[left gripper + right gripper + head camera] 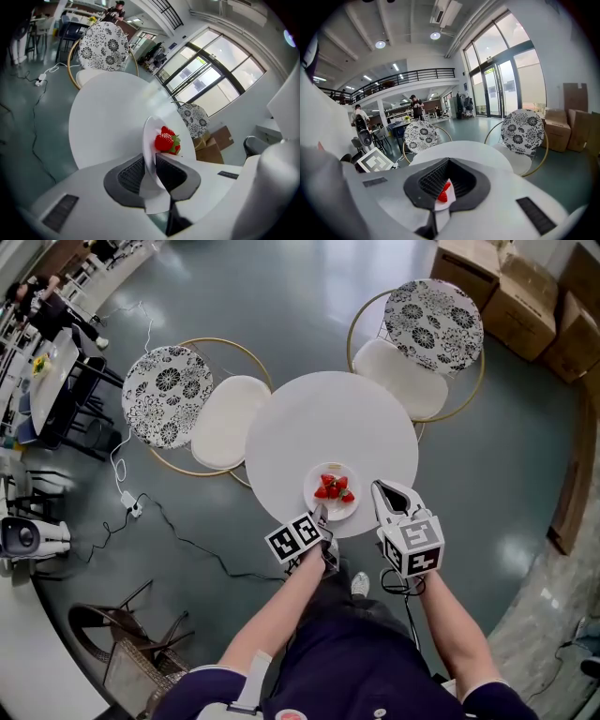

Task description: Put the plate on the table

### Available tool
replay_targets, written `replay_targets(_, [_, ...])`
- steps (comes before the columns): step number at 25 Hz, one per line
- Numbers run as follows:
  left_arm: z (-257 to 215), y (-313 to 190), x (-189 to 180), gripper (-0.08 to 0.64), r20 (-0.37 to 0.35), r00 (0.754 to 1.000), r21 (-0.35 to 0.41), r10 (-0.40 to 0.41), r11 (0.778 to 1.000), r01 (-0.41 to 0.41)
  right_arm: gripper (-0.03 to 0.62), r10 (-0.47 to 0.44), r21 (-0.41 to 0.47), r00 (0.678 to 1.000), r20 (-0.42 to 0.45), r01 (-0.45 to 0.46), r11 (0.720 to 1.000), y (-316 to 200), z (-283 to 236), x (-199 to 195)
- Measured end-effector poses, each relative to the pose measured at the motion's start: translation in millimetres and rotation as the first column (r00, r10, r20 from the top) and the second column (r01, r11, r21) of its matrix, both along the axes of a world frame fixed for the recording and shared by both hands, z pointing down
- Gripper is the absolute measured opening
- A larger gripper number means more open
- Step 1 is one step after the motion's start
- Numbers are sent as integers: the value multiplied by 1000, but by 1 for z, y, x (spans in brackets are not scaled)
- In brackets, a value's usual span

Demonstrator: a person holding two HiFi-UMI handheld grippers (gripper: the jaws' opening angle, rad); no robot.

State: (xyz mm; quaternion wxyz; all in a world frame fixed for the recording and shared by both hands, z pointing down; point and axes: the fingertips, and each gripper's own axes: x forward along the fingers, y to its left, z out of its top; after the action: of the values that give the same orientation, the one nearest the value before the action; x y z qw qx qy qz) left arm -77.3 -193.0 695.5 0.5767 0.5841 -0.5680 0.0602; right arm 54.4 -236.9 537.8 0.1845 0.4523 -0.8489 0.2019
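The plate (345,510) of strawberries (333,488) is sitting on the table (309,418) near its edge, its rim lying between the slightly parted left fingers (131,174). The right fingers (432,180) are standing narrowly apart beside it. A finger snagging the rim while backing off could be dragging it over.

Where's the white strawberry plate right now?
Head view: the white plate sits at the round white table's near edge, its rim between the left gripper's jaws, the right gripper beside it.
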Motion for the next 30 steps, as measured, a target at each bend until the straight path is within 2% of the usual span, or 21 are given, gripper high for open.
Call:
replay_targets(3, [2, 1, -1, 75, 66, 997, -12, 38, 999, -37, 5, 5, 0, 1000, 2, -5, 1000, 1, 0, 2])
replay_targets(9, [6, 3, -2, 101, 146, 985, -35, 88, 996, -84, 5, 12, -6, 1000, 8, -11, 1000, 3, 0, 4])
replay_targets(16, [8, 1, -1, 117, 197, 972, -63, 126, 991, -116, 5, 14, -7, 1000, 26, -14, 1000, 1, 0, 2])
replay_targets(22, [9, 2, -2, 121, 265, 948, -105, 179, 982, -156, 5, 19, -4, 999, 43, -19, 1000, 3, -3, -2])
replay_targets(30, [-12, -4, -9, 121, 319, 931, -30, 175, 984, -175, 5, 35, 0, 998, 51, -35, 999, 5, -7, 4])
